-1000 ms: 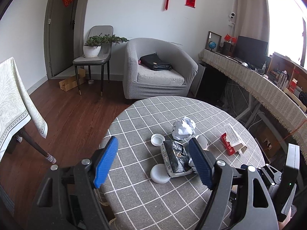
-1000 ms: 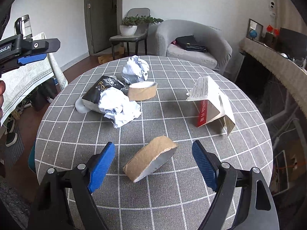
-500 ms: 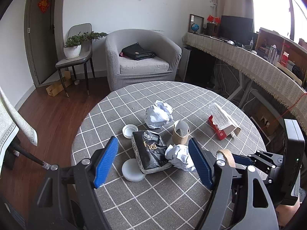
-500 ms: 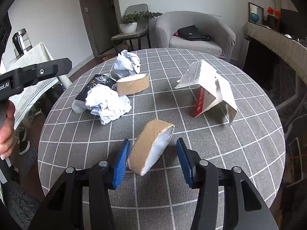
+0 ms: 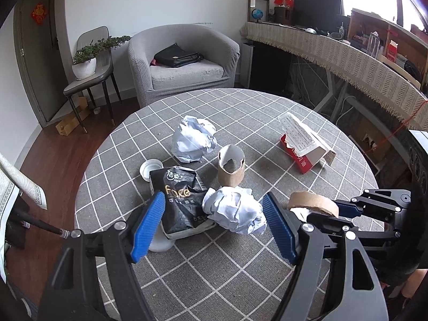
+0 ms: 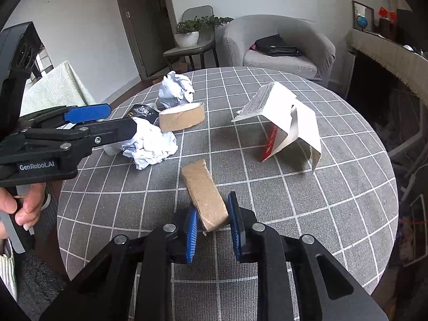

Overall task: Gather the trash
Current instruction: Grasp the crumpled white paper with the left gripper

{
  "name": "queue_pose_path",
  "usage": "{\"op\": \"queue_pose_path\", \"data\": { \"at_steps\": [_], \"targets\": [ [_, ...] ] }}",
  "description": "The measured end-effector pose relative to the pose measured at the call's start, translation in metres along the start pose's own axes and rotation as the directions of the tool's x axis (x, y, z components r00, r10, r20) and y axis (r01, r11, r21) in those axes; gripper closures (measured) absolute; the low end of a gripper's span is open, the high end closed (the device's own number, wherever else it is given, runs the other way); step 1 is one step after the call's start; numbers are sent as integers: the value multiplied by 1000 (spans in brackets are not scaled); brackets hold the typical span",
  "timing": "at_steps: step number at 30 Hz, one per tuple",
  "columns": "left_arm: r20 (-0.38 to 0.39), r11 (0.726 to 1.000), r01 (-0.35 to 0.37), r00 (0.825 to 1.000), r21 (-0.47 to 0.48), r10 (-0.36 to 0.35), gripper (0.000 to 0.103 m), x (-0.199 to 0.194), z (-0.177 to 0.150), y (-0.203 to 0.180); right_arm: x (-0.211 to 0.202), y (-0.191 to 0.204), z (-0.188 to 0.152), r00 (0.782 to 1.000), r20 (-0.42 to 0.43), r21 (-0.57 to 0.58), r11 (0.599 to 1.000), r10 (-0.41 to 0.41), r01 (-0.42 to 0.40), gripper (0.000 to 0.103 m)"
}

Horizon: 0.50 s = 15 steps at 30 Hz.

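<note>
My right gripper (image 6: 212,226) is shut on a flattened brown cardboard roll (image 6: 204,194), which also shows in the left wrist view (image 5: 313,203), held just above the table. My left gripper (image 5: 211,230) is open, its blue pads on either side of a crumpled white paper ball (image 5: 235,210) and a black tissue packet (image 5: 182,200). A second cardboard roll (image 5: 231,165), another paper ball (image 5: 194,137) and a torn red-and-white carton (image 5: 305,144) lie on the round grey checked table (image 5: 240,109).
Two white lids (image 5: 151,168) lie by the black packet. Beyond the table stand a grey armchair (image 5: 184,61), a chair with a potted plant (image 5: 85,61) and a long covered desk (image 5: 347,53). Another cloth-covered table (image 6: 56,91) is at the left.
My right gripper has closed on the flattened cardboard roll and lifted it. My left gripper has moved forward over the table, so the paper ball and the black packet now lie between its pads.
</note>
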<state>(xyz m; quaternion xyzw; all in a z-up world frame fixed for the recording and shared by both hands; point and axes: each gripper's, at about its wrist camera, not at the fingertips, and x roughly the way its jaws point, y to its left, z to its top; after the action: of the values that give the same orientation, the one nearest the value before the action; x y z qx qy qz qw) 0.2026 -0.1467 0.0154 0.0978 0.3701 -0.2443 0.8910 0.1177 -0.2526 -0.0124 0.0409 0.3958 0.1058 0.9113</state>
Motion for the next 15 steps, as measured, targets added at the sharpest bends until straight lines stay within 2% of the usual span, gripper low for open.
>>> {"op": "queue_pose_path", "data": {
  "at_steps": [6,15],
  "targets": [
    [-16,1000,1,1000,5,-1,26,10,1,-7,-8,-5,1,1000,15,17,1000,22,-23,82],
    [-44,1000,30,999,1,-30,49,21,0,-13,-20,-23,2,999,37,70,997,29,-32,82]
  ]
}}
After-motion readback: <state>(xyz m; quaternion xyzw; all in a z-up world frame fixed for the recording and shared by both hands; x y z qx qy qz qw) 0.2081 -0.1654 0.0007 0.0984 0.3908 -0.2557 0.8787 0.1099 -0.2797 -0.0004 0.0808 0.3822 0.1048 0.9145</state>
